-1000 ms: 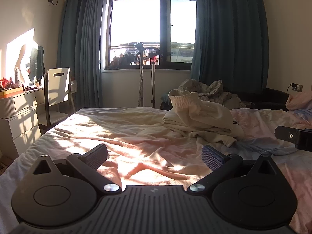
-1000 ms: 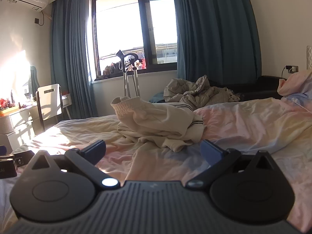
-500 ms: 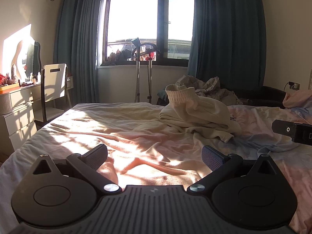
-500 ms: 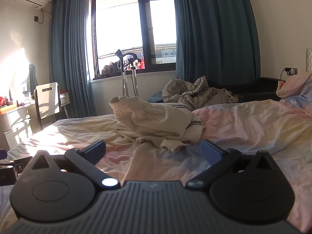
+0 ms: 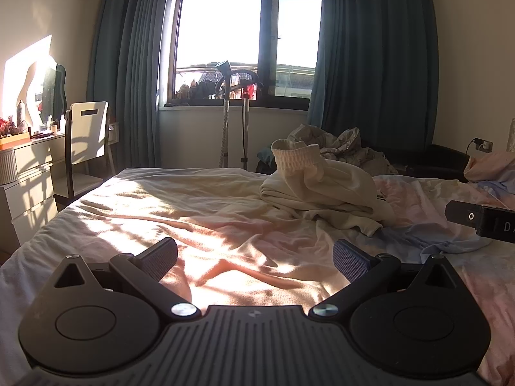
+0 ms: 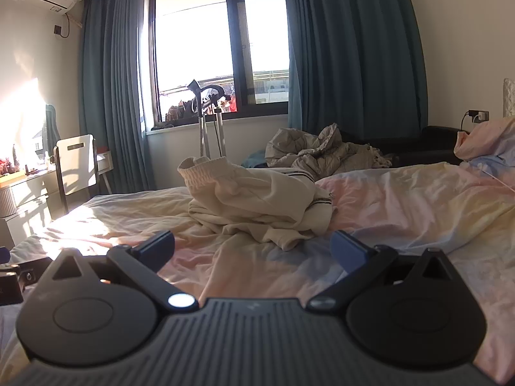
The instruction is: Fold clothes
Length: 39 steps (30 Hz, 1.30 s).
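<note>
A crumpled cream garment (image 5: pixel 325 193) with a ribbed cuff standing up lies in a heap on the bed (image 5: pixel 199 218), ahead and to the right in the left wrist view. In the right wrist view the garment (image 6: pixel 260 202) lies straight ahead; dark stripes show on its right edge. My left gripper (image 5: pixel 254 257) is open and empty, low over the sunlit sheet, short of the garment. My right gripper (image 6: pixel 252 247) is open and empty, just in front of the garment's near hem. The right gripper's body shows at the right edge of the left wrist view (image 5: pixel 482 220).
A second rumpled grey garment (image 6: pixel 322 152) lies beyond the bed near a dark sofa (image 6: pixel 431 141). A pink pillow (image 6: pixel 486 138) is at the right. A white chair (image 5: pixel 87 141) and desk (image 5: pixel 29 167) stand left. A garment steamer stand (image 5: pixel 227 112) is by the window.
Both views have shifted slightly: the left gripper has tilted up a little and the garment sits a bit more to the left in both views. Both grippers stay open and empty.
</note>
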Each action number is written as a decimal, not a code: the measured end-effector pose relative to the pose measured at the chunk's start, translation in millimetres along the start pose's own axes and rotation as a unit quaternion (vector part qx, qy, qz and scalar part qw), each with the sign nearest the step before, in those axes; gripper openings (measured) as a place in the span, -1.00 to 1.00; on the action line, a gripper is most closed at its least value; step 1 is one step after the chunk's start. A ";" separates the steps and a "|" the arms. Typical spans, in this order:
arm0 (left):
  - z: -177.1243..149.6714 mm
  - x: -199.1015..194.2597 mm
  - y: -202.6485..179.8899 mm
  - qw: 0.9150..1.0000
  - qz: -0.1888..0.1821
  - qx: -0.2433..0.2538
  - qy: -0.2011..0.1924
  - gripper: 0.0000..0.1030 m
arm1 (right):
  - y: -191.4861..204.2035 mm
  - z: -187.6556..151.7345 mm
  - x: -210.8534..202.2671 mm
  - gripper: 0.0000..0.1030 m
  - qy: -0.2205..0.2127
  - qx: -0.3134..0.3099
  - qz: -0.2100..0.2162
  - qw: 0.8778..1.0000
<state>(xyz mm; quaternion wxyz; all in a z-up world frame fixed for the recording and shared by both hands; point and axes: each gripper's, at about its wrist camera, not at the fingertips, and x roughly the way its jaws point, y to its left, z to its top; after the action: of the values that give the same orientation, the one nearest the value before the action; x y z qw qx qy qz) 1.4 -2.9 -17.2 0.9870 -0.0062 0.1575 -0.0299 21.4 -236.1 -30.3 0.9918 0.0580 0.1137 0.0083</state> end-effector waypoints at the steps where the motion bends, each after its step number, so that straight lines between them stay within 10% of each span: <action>1: 0.2 0.5 0.2 1.000 0.001 -0.001 0.001 1.00 | -0.3 0.8 0.9 1.00 0.000 0.002 -0.001 1.000; 15: 20.8 61.2 -17.6 1.000 0.000 0.005 0.022 0.99 | -10.9 52.7 60.5 1.00 -0.018 0.011 -0.029 0.999; 30: 63.1 310.6 -54.4 0.999 -0.028 -0.026 0.005 1.00 | -59.7 7.7 139.5 1.00 0.033 0.087 -0.024 0.995; 39: 74.8 396.5 -73.4 0.995 -0.059 -0.077 -0.016 0.97 | -64.2 -12.5 171.1 1.00 0.060 0.120 -0.012 0.991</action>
<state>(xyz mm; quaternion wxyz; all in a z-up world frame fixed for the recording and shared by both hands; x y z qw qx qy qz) 396.7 -100.1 -67.6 0.9825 -0.0923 0.1428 -0.0755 185.5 -293.4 -88.3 0.9691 0.1744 0.1739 -0.0134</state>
